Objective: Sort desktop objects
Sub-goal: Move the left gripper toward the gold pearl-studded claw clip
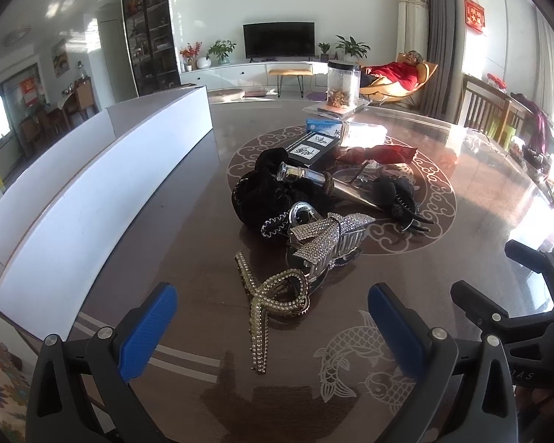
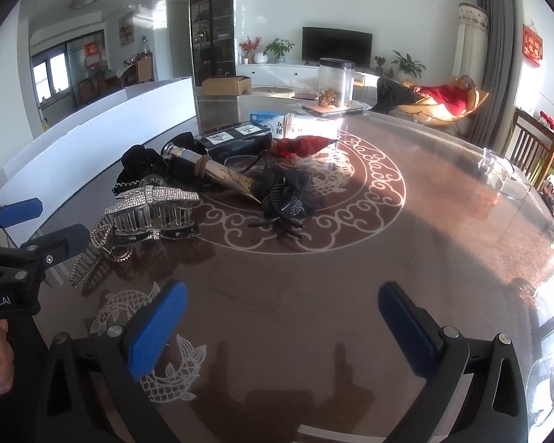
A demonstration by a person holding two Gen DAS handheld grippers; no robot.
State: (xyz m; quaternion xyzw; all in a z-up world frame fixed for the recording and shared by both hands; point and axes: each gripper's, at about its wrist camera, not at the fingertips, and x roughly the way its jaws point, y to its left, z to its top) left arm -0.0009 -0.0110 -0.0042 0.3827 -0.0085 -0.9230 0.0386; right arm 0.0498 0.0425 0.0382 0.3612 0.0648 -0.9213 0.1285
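Note:
A heap of accessories lies mid-table: a rhinestone bow claw clip (image 1: pixel 327 238) (image 2: pixel 155 203), a pearl-studded hair clip (image 1: pixel 273 299) (image 2: pixel 92 254), black scrunchies (image 1: pixel 266 192), a black claw clip (image 1: pixel 402 203) (image 2: pixel 284 203), a glass bottle with a scroll (image 1: pixel 306 177) (image 2: pixel 210 170), a black box (image 1: pixel 312 149) (image 2: pixel 236 136) and red cloth (image 1: pixel 380 153) (image 2: pixel 303 146). My left gripper (image 1: pixel 273 326) is open, just before the pearl clip. My right gripper (image 2: pixel 282 323) is open and empty over bare table, right of the heap.
A white open box (image 1: pixel 103 184) (image 2: pixel 92 136) stands along the table's left side. A clear jar (image 1: pixel 343 83) (image 2: pixel 334 83) and small cartons (image 2: pixel 277 122) stand at the far side. Chairs stand at the right. The brown table (image 2: pixel 424 243) has white patterns.

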